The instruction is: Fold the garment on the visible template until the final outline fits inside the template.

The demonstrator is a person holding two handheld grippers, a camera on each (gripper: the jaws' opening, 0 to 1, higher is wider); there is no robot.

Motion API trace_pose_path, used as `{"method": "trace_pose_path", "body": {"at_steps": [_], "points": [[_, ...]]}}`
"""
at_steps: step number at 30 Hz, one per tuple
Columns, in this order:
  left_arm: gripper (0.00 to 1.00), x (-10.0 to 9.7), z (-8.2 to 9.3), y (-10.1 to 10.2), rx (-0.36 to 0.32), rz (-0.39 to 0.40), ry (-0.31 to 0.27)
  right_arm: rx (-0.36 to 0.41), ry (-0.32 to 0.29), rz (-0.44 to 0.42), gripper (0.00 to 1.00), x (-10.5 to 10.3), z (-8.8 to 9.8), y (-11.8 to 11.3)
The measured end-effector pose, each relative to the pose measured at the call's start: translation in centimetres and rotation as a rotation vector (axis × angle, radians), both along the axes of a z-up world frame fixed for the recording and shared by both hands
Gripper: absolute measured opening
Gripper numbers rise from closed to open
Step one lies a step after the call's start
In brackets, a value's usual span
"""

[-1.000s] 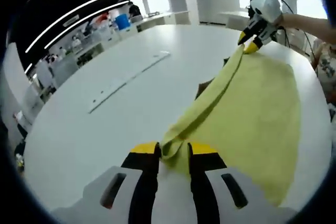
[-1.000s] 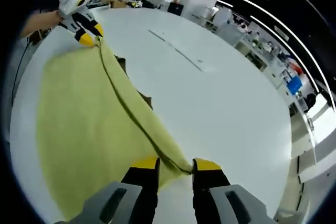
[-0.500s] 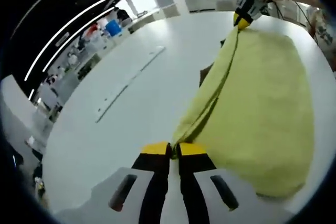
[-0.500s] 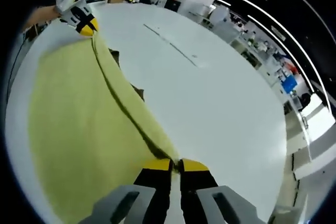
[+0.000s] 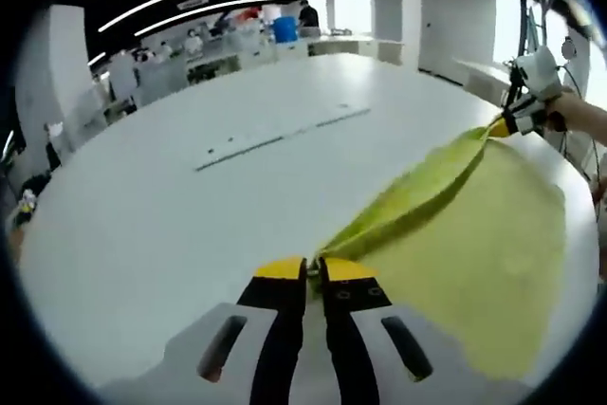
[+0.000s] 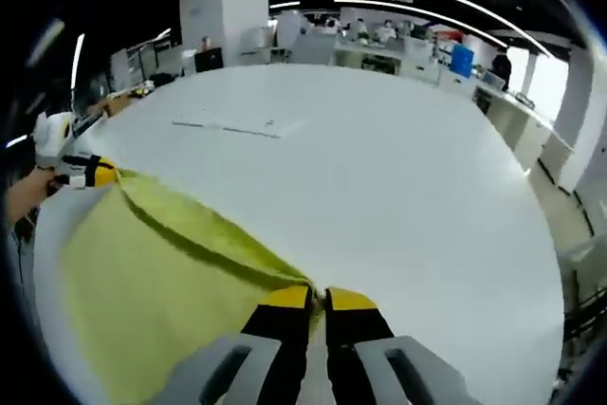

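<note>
A yellow garment [image 5: 465, 234] lies on the white round table [image 5: 171, 215], its far edge pulled into a taut ridge between the two grippers. My left gripper [image 5: 313, 269] is shut on one end of that edge. At the other end, my right gripper [image 5: 500, 126], held by a hand, pinches the cloth. In the right gripper view the garment [image 6: 152, 282] spreads to the left, with my right gripper [image 6: 318, 296] shut on its edge. The left gripper [image 6: 102, 175] holds the far end there. The template is hidden.
A long thin pale strip [image 5: 280, 135] lies on the table beyond the garment, also seen as the strip [image 6: 232, 127]. The table [image 6: 408, 196] is broad and bare to the right. Benches, shelves and people stand far behind it.
Both grippers went from open around the garment's edge to shut on it. The edge is now raised and taut. The dark patch beside the cloth is no longer seen.
</note>
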State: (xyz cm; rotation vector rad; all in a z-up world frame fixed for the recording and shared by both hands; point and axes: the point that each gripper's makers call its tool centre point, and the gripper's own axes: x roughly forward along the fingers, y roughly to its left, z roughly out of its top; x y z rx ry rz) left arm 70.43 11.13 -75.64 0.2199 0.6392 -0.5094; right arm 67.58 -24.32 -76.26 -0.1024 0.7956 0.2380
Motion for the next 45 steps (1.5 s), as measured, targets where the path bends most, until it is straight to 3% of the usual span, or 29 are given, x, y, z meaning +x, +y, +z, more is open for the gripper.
{"method": "trace_pose_path", "body": {"at_steps": [3,7,12,18,23,28,31,35,42,45], "points": [[0.04,-0.2,0.2,0.1,-0.043,0.046,0.017,0.047,0.0,-0.075,0.03,0.1,0.4,-0.6],[0.05,-0.4,0.9,0.5,-0.046,0.062,0.005,0.053,0.0,-0.06,0.09,-0.3,0.9,-0.4],[0.16,-1.1,2.1,0.3,-0.1,0.053,0.01,0.087,0.021,-0.029,0.18,-1.2,1.3,0.4],[0.37,-3.4,3.1,-0.6,-0.12,-0.03,0.025,0.103,0.046,0.059,0.41,-2.8,2.0,2.3],[0.41,-5.8,3.5,-0.3,-0.112,-0.079,0.018,0.141,0.07,0.125,0.54,-4.9,2.8,3.8],[0.48,-8.4,3.9,0.0,-0.147,-0.112,0.036,0.117,0.066,0.195,0.69,-6.8,3.2,4.7],[0.51,-9.8,3.7,0.0,-0.167,-0.126,0.059,0.149,0.08,0.217,0.73,-8.2,3.4,5.3],[0.55,-11.4,3.4,0.1,-0.142,-0.158,0.063,0.207,0.071,0.234,0.75,-9.6,3.9,5.9],[0.57,-14.4,2.5,0.3,-0.135,-0.192,0.109,0.192,0.119,0.247,0.75,-13.1,3.0,4.9],[0.58,-15.4,2.0,0.5,-0.117,-0.212,0.121,0.202,0.111,0.248,0.74,-14.2,2.8,4.7]]}}
